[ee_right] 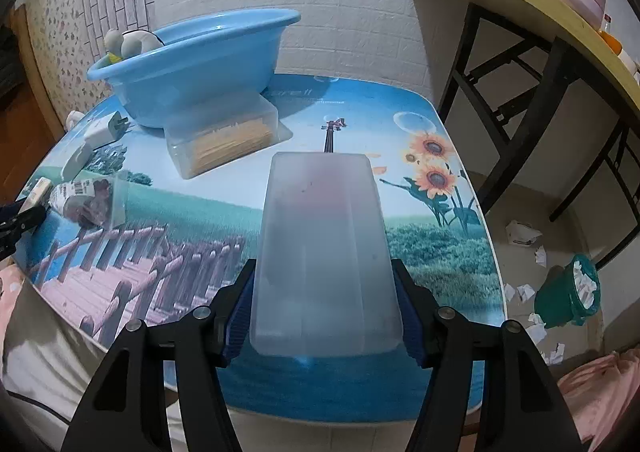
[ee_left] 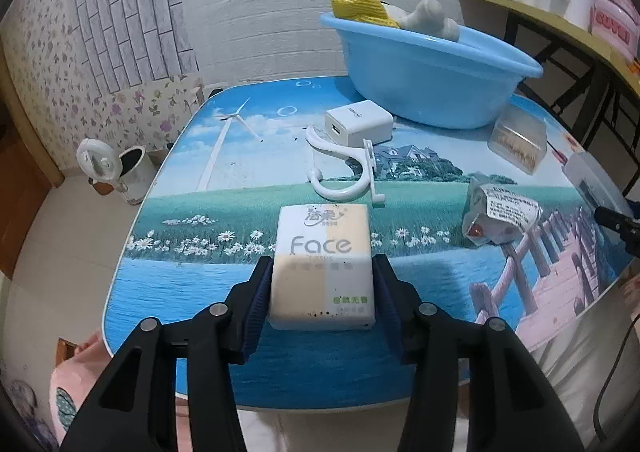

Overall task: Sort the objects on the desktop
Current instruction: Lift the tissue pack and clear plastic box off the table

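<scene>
My left gripper (ee_left: 322, 292) is shut on a white and cream "Face" tissue pack (ee_left: 323, 264), held over the table's near edge. My right gripper (ee_right: 325, 306) is shut on a frosted translucent plastic box (ee_right: 325, 248), held over the near right part of the table. A blue plastic basin (ee_left: 428, 72) at the back holds a yellow knitted item (ee_left: 362, 8) and a grey-white toy (ee_left: 430, 18); the basin also shows in the right wrist view (ee_right: 200, 60). On the table lie a white charger (ee_left: 358, 126), a white plastic hook (ee_left: 344, 172), a clear toothpick box (ee_right: 224, 142) and a small clear labelled packet (ee_left: 498, 214).
The low table (ee_left: 192, 284) has a printed landscape top. A white bin (ee_left: 130, 172) stands on the floor at left. A wooden folding table (ee_right: 532, 12) stands at right. A green waste bin (ee_right: 570, 298) and crumpled paper lie on the floor.
</scene>
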### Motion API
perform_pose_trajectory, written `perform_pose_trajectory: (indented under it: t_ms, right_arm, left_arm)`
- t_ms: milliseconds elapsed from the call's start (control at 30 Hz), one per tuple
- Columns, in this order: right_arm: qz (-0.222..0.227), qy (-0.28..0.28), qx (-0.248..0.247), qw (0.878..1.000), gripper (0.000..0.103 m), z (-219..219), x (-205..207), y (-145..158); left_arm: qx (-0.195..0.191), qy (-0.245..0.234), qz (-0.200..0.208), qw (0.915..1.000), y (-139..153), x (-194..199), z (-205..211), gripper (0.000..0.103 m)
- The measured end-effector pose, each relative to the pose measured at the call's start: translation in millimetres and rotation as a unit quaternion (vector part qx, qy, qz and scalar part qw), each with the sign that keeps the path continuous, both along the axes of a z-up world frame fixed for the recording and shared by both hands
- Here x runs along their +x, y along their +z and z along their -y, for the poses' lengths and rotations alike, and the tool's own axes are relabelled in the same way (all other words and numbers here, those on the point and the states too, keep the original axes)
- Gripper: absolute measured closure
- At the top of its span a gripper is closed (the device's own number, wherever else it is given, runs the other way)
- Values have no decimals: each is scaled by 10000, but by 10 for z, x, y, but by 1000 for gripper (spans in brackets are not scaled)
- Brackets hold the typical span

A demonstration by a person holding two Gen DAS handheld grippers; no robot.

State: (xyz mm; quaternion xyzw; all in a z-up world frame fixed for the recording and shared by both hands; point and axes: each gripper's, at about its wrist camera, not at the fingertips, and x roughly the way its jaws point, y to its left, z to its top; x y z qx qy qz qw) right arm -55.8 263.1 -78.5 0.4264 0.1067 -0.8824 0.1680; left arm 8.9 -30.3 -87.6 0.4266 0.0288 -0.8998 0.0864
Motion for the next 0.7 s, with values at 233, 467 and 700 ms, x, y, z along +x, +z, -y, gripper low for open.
perform_pose_trajectory:
  t_ms: [233, 467, 700]
  right_arm:
    - [-12, -57, -171, 9998, 36, 33, -41, -29]
    - [-33, -97, -360, 9993, 36, 5, -66, -58]
    - [-9, -92, -397, 9992, 47, -3, -43, -17]
  left_arm:
    - [77, 37, -24, 10000, -12, -83, 23, 55]
    - [120, 104, -22, 9999, -11, -94, 27, 56]
    - [168, 93, -23, 9998, 34, -52, 20, 58]
